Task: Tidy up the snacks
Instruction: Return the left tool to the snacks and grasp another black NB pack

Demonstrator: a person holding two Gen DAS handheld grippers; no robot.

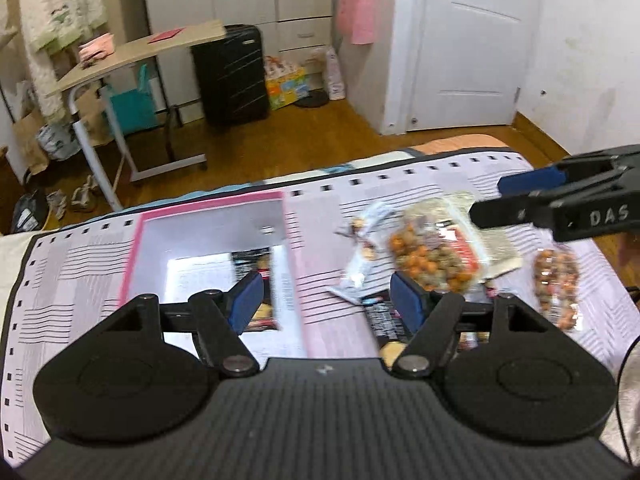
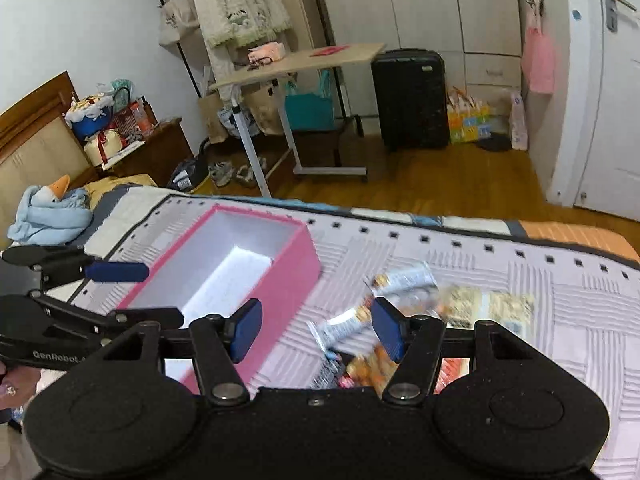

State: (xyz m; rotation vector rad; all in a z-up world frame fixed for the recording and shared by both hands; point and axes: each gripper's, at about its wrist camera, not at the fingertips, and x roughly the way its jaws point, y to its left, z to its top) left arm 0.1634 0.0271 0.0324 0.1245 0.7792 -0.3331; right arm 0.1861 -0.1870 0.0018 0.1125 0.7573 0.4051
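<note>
A pink open box (image 1: pixel 134 248) with a white inside sits on the patterned bed cover; it also shows in the right wrist view (image 2: pixel 296 264). A dark snack packet (image 1: pixel 262 284) lies inside it. A pile of snack bags lies to its right: a clear bag of orange and brown nuts (image 1: pixel 430 258), a silver wrapper (image 1: pixel 360 264), a second nut bag (image 1: pixel 558 284). My left gripper (image 1: pixel 326 304) is open and empty between box and pile. My right gripper (image 2: pixel 316 330) is open and empty above the pile (image 2: pixel 400 312); it also shows in the left wrist view (image 1: pixel 496 200).
The bed cover (image 2: pixel 560 320) ends at a far edge with wooden floor beyond. A rolling side table (image 2: pixel 304 60), a black suitcase (image 2: pixel 412 96) and a white door (image 1: pixel 468 40) stand across the room. A blue goose plush (image 2: pixel 48 208) lies at the bed's left.
</note>
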